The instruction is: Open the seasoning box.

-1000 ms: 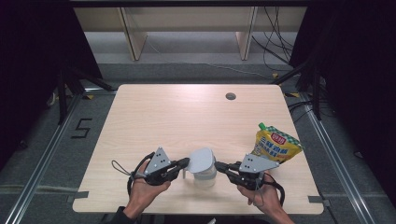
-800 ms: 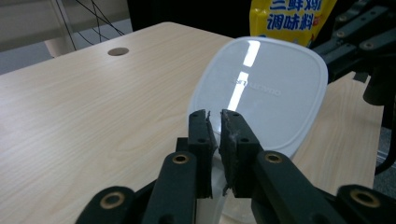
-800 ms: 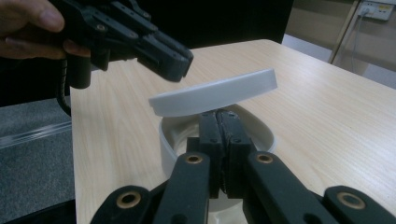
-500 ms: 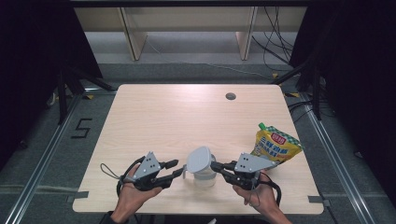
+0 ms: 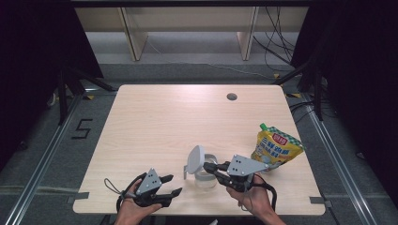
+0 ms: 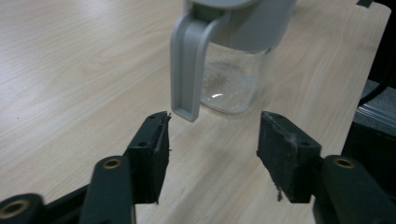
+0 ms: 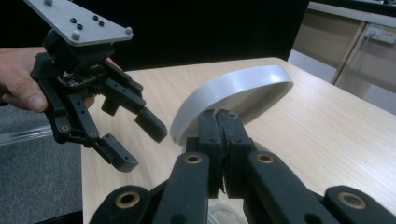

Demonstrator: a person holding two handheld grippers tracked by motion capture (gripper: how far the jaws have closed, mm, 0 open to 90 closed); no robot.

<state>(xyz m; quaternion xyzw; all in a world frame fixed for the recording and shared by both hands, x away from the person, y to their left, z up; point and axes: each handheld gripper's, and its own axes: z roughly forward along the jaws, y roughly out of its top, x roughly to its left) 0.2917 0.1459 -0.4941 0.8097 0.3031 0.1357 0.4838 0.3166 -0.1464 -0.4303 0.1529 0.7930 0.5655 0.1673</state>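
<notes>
Left gripper lets go of the little glass jar, right one hangs onto the lid

The glass jar [image 5: 205, 177] sits near the front edge of the wooden table [image 5: 178, 117], between the two hands, with its grey flip lid [image 5: 195, 159] swung up on edge and a grey handle [image 6: 186, 70] running down its side. The right gripper [image 5: 210, 167] has its jaws pinched tight together at the jar's rim right under that raised lid; looks like a grip on the lid's edge, though the exact contact is hidden. The left gripper [image 5: 172, 184] sits a bit off to the jar's left, its jaws having just been opening, now spread fairly wide with nothing between them, and from its own camera the handle hangs just beyond the pads [image 6: 150, 149]. A yellow spouted pouch [image 5: 277, 147] stands behind the right hand, close by.
</notes>
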